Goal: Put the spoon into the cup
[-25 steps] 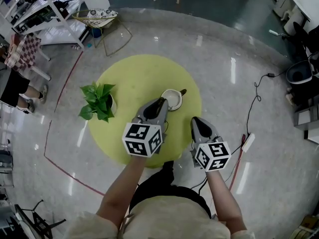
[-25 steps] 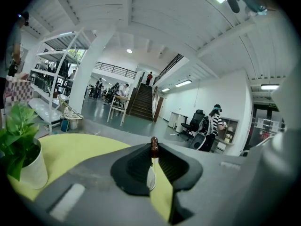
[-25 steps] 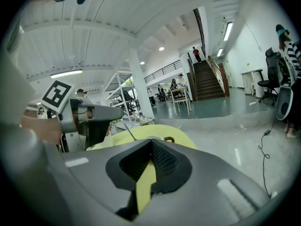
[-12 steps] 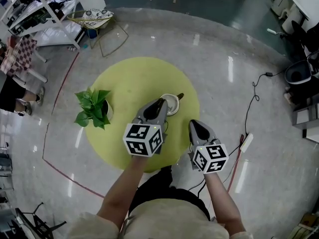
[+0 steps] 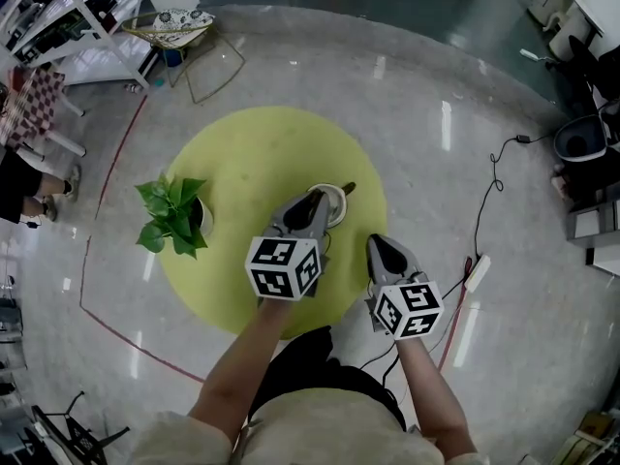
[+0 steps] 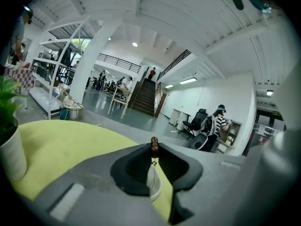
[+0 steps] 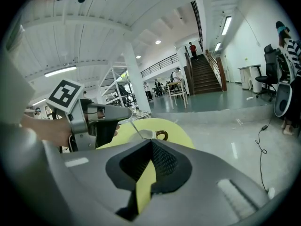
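Note:
A white cup point(image 5: 336, 204) with a brown handle point(image 5: 349, 188) stands on the round yellow table point(image 5: 242, 163). My left gripper point(image 5: 314, 199) hovers at the cup's near left rim, shut on a thin metal spoon point(image 7: 135, 127). The spoon slants down from its jaws to the cup point(image 7: 146, 135). Through the left gripper point(image 6: 153, 150), the narrow slit between the jaws shows the white cup point(image 6: 153, 182) and its brown handle point(image 6: 154, 144). My right gripper point(image 5: 379, 242) hangs off the table's near right edge. Its jaws point(image 7: 151, 143) are shut, with nothing in them.
A potted green plant point(image 5: 171, 217) stands at the table's left edge. A power strip point(image 5: 478, 273) and cables lie on the floor to the right. White shelving point(image 5: 68, 27) and a wire stool point(image 5: 182, 23) stand far left. A person point(image 5: 19, 177) is at the left edge.
The left gripper, still holding the spoon, has sunk a little toward the cup. The right gripper has drifted slightly downward.

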A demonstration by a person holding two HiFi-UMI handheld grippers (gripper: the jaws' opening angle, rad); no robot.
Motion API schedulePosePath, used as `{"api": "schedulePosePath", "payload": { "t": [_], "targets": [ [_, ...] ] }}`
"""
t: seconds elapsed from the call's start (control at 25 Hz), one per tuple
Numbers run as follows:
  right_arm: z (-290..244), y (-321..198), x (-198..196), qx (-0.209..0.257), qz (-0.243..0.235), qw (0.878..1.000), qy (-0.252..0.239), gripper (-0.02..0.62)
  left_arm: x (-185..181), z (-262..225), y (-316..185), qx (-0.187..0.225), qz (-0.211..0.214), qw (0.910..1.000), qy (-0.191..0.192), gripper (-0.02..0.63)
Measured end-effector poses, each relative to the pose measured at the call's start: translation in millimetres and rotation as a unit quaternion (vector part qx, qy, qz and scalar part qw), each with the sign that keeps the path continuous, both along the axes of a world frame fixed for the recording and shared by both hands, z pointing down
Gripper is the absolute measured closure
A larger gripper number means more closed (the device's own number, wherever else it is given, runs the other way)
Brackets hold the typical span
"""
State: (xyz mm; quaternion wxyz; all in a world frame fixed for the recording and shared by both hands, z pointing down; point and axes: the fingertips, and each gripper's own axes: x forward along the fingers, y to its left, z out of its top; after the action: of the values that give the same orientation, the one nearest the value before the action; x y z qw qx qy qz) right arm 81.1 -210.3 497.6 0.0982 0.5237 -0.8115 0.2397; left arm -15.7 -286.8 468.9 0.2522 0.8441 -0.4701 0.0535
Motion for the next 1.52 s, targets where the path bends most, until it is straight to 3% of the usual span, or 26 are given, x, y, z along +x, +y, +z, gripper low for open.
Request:
{"api": "schedulePosePath", "payload": {
  "t": [0.72, 1.52],
  "targets": [
    [6, -8, 5, -0.013, 0.007, 1.0, 0.004, 0.594, 1, 28, -9, -0.037, -0.013, 0.999, 0.023, 0.559],
    [11, -15, 1, -0.02, 0.004, 1.0, 0.0, 0.594, -14, 48, -13, -0.046, -0.005, 0.9988, -0.013, 0.549]
  ]
}}
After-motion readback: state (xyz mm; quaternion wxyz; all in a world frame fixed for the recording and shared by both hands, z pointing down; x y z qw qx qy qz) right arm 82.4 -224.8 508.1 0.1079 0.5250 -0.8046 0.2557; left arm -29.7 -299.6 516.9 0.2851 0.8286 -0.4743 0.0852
